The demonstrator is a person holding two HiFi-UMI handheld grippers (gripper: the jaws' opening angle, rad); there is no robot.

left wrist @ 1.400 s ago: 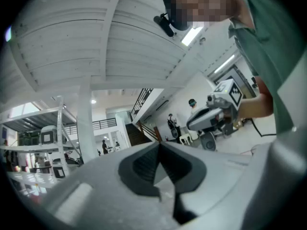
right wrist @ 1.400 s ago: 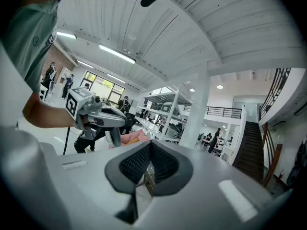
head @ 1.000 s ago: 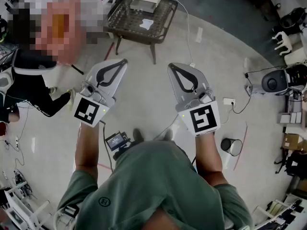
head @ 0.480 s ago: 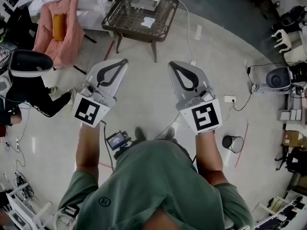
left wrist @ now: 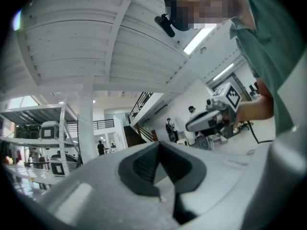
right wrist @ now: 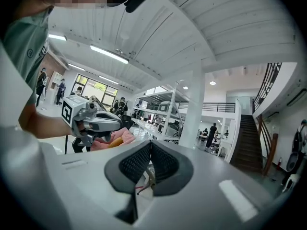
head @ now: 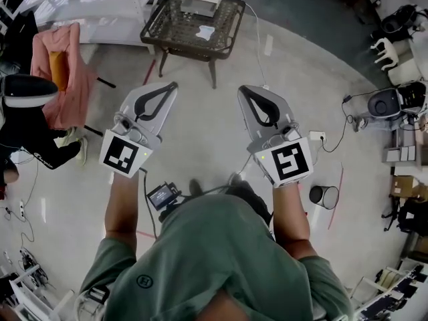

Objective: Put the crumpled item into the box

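The left tongs [head: 171,85] and the right tongs [head: 243,89] are both clenched with nothing between them, side by side above the floor [head: 200,132]. The white crumpled item [head: 205,31] lies on the dark table [head: 172,25] at 12 o'clock, well apart from the tongs, near the box [head: 202,0].

Pink draped cloth with an orange patch [head: 63,72] shifts down and left across the floor, now right beside the person in black clothes [head: 27,136], who also sits closer to the left edge. Right gripper [head: 246,93] rolls a little; its square-marker cube tilts more and sits slightly higher. Wearer's dark shoe [head: 249,194] now shows larger from under the green shirt, below that gripper.
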